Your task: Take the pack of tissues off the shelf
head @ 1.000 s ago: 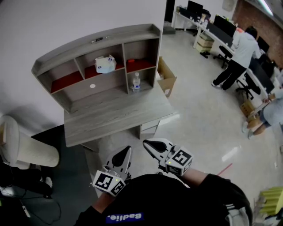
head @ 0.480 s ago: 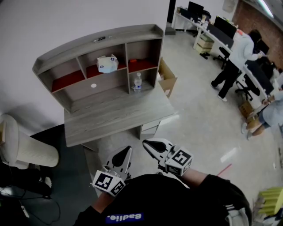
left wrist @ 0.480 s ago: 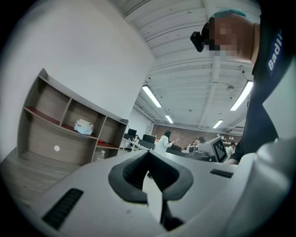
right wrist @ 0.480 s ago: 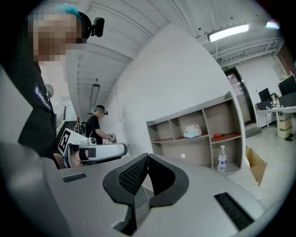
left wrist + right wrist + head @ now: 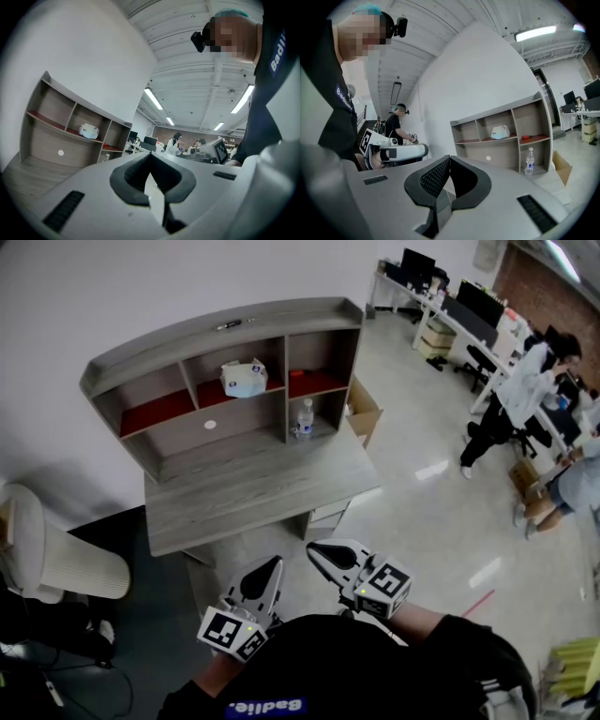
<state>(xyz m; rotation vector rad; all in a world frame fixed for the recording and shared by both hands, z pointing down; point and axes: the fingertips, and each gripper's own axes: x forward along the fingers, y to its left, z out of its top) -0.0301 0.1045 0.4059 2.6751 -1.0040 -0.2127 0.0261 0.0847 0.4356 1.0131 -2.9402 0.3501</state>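
— Moved since a second ago?
— Yes. Now find the grey wood-grain desk (image 5: 253, 486) with its three-bay shelf unit (image 5: 225, 329) further toward 3 o'clock in the head view. Also see the person in the white top (image 5: 527, 390) stepped away from the far workstations, toward 5 o'clock on the pale floor (image 5: 422, 493).
— Where to look for the white pack of tissues (image 5: 243, 378) with pale blue print?
— Lies in the middle upper bay of the shelf unit, on a red liner, at 12 o'clock from both grippers and well apart from them. Can also pick out the pack of tissues (image 5: 88, 131) in the left gripper view and the pack of tissues (image 5: 500, 132) in the right gripper view, untouched in that same bay.
— And the left gripper (image 5: 270, 563)?
— Closed tight, with black pads meeting at the tips and nothing between. Hangs low at 6 o'clock of the desk, pointing toward it.
— Right gripper (image 5: 315, 547)?
— Likewise closed on nothing, with pads pressed together. Sits just beside the left gripper, at its 3 o'clock.
— Anything else worth noting?
— Spot a clear plastic water bottle (image 5: 305, 418) upright in the lower right bay, at 4 o'clock from the tissues. Add an open brown cardboard box (image 5: 364, 411) on the floor at 3 o'clock of the shelf unit. Add a white mesh-backed chair (image 5: 56, 554) at 8 o'clock of the desk.
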